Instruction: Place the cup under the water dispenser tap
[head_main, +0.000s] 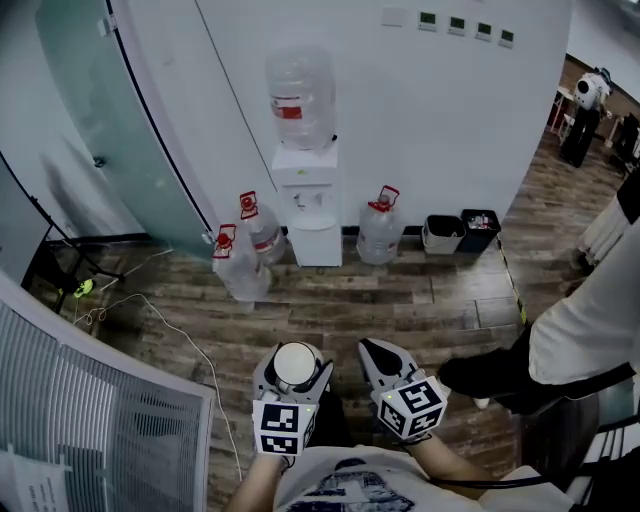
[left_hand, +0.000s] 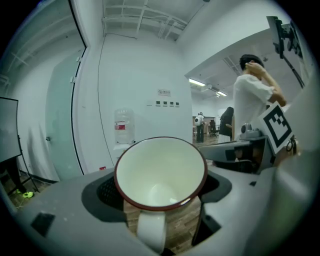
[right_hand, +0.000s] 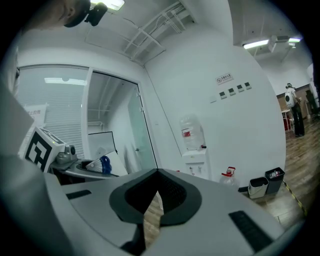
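The cup (left_hand: 160, 171), white with a dark red rim, sits upright between the jaws of the left gripper (head_main: 293, 371), which press on its sides. Its mouth faces up and nothing shows inside it; in the left gripper view its handle points back toward the camera. It is held low in front of the person, above the wood floor (head_main: 400, 300) and well apart from the dispenser (head_main: 308, 205).

Just to its right, the right gripper (head_main: 378, 352) has its jaws drawn together at the tips with nothing between them; only a thin strip of floor shows through behind the tips in the right gripper view.

The dispenser stands against the white wall (head_main: 430, 120), straight ahead of both grippers, with a large clear bottle (head_main: 300, 95) upside down on top. Three jugs (head_main: 263, 228) with red caps stand on the floor beside it, two to its left and one to its right. Further right along the wall are two bins (head_main: 443, 233) side by side. A pale cable (head_main: 190, 345) trails over the floor at left. A person (head_main: 585, 325) in a white top stands at the right edge
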